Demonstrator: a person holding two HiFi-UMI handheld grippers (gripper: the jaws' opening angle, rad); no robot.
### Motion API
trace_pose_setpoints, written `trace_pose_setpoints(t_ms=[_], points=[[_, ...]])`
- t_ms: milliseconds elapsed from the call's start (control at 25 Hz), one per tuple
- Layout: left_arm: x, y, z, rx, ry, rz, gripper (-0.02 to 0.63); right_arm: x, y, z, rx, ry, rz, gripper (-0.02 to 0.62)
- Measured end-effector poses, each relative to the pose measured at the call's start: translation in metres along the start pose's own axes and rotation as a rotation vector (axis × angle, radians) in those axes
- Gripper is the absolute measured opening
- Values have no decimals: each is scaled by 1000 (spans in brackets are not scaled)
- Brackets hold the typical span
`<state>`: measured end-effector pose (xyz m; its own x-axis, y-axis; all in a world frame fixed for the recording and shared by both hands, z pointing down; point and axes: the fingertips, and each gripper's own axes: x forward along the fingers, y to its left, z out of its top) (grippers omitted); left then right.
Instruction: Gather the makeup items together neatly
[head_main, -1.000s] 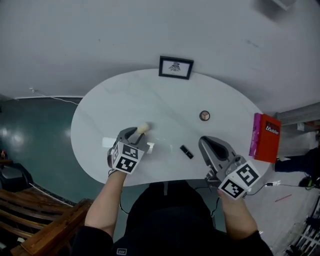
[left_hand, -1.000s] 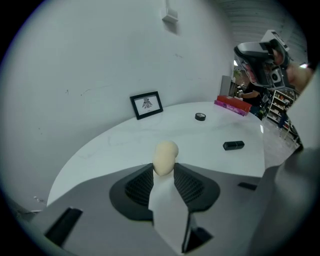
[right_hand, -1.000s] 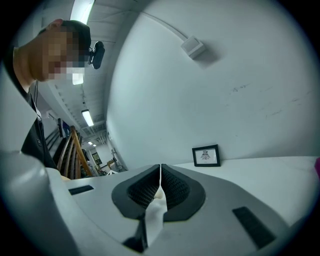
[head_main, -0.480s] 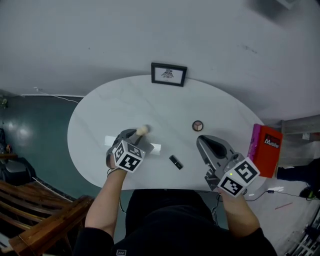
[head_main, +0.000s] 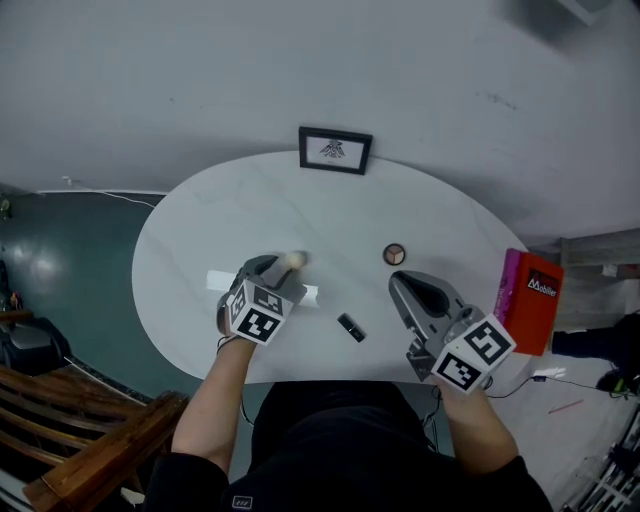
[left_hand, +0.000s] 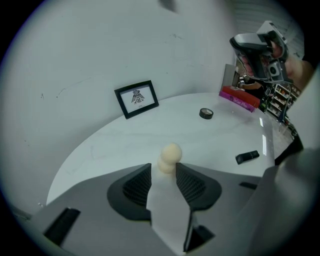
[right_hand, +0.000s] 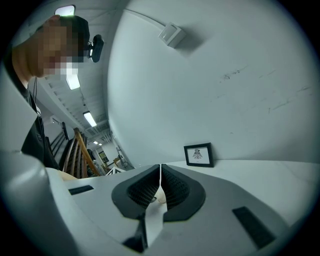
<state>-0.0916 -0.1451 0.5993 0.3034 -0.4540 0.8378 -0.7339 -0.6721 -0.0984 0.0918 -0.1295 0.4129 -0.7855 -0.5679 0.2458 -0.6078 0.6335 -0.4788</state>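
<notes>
A beige gourd-shaped makeup sponge (head_main: 294, 261) stands on the white oval table (head_main: 200, 230), left of its middle. My left gripper (head_main: 277, 270) points steeply down at it. Its jaws have just been opening, and the sponge (left_hand: 169, 157) sits between the tips with the pads barely off it. A round compact (head_main: 395, 254) lies right of centre and a short black tube (head_main: 350, 327) near the front edge. My right gripper (head_main: 410, 288) hovers over the front right of the table, shut and empty (right_hand: 160, 172). The compact (left_hand: 206, 113) and tube (left_hand: 247, 157) also show in the left gripper view.
A small black picture frame (head_main: 335, 150) stands at the table's back edge against the wall. A red box (head_main: 530, 300) stands off the right end. A flat white strip (head_main: 222, 280) lies under my left gripper. Wooden furniture (head_main: 90, 440) is at the lower left.
My left gripper has carried the sponge a little to the right, toward the table's middle, and its jaws have spread. The right gripper has edged forward, still shut.
</notes>
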Motion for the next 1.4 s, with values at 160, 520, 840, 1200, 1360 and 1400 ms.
trace_pose_setpoints(t_ms=[160, 520, 840, 1200, 1360, 1400], points=[[6, -7, -2, -9, -13, -42, 187, 0, 0, 2, -2, 1, -17, 35], [15, 0, 8, -70, -127, -44, 178, 1, 4, -6, 11, 17, -59, 35], [16, 9, 18, -59, -193, -17, 147, -3, 8, -12, 14, 16, -97, 35], [21, 16, 13, -55, -188, -19, 200, -11, 14, -17, 11, 4, -131, 35], [17, 12, 14, -55, -196, -32, 241, -16, 18, -17, 4, 1, -142, 35], [16, 11, 14, -54, -196, -32, 250, -17, 19, -17, 2, 0, -144, 35]])
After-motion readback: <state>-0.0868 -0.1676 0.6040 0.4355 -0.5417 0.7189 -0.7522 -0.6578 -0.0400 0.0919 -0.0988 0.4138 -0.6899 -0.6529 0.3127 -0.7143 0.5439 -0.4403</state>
